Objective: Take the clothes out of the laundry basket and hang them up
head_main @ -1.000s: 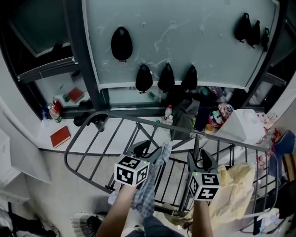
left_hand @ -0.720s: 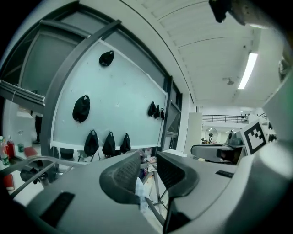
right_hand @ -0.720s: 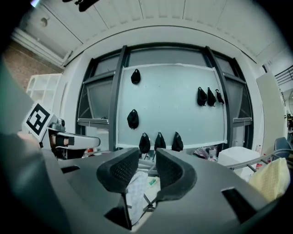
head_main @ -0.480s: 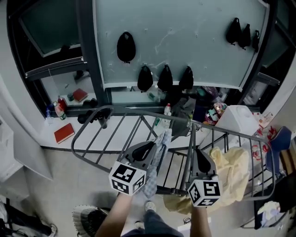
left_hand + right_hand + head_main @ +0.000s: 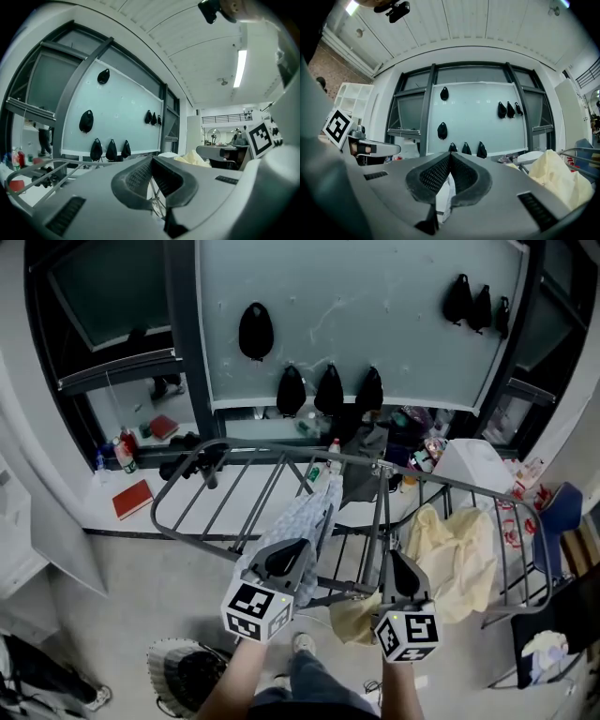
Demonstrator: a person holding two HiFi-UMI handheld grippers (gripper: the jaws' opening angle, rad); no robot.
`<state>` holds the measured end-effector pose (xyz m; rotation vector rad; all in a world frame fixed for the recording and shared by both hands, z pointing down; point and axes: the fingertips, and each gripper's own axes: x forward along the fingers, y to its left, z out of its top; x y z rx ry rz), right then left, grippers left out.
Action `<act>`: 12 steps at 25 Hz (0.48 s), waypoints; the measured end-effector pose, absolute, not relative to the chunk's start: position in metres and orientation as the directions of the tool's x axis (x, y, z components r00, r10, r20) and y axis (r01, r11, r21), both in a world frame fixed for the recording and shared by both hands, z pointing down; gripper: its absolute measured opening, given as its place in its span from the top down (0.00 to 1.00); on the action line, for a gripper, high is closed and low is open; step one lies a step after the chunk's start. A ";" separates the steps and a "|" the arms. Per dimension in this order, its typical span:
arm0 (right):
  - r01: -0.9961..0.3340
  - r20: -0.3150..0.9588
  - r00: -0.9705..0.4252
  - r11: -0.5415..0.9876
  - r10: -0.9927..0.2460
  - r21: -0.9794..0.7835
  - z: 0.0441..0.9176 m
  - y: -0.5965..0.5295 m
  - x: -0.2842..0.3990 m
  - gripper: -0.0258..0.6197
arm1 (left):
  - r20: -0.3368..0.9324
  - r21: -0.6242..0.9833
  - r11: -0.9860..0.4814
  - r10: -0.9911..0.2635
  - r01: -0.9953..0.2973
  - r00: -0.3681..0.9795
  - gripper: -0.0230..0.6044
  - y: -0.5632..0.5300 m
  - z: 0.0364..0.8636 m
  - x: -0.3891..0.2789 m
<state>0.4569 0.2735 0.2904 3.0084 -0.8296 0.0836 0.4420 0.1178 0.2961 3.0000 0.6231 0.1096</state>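
A blue-and-white checked cloth hangs draped over a bar of the grey drying rack. A pale yellow garment lies over the rack's right side, and it also shows in the right gripper view as the yellow garment. My left gripper is just short of the checked cloth's lower end, shut with nothing between its jaws. My right gripper hovers by the rack's middle upright, shut too, holding nothing. A round laundry basket stands on the floor at the lower left.
A frosted glass wall with several dark bags hung on it stands behind the rack. A low ledge at the left carries bottles and a red book. Clutter and a white container sit at the right.
Both grippers drew back from the rack toward me and their jaws closed. The checked cloth left the left gripper and stays draped on the bar.
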 end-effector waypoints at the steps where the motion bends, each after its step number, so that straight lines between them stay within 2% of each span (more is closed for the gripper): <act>1: -0.516 0.058 0.855 -0.856 -0.515 0.009 0.294 0.274 0.452 0.96 | 0.057 0.084 -0.916 0.397 0.392 0.916 0.93 0.118 0.297 0.437; 12: -0.517 0.071 0.854 -0.856 -0.515 0.009 0.300 0.275 0.423 0.96 | 0.066 0.088 -0.920 0.387 0.381 0.920 0.93 0.114 0.302 0.411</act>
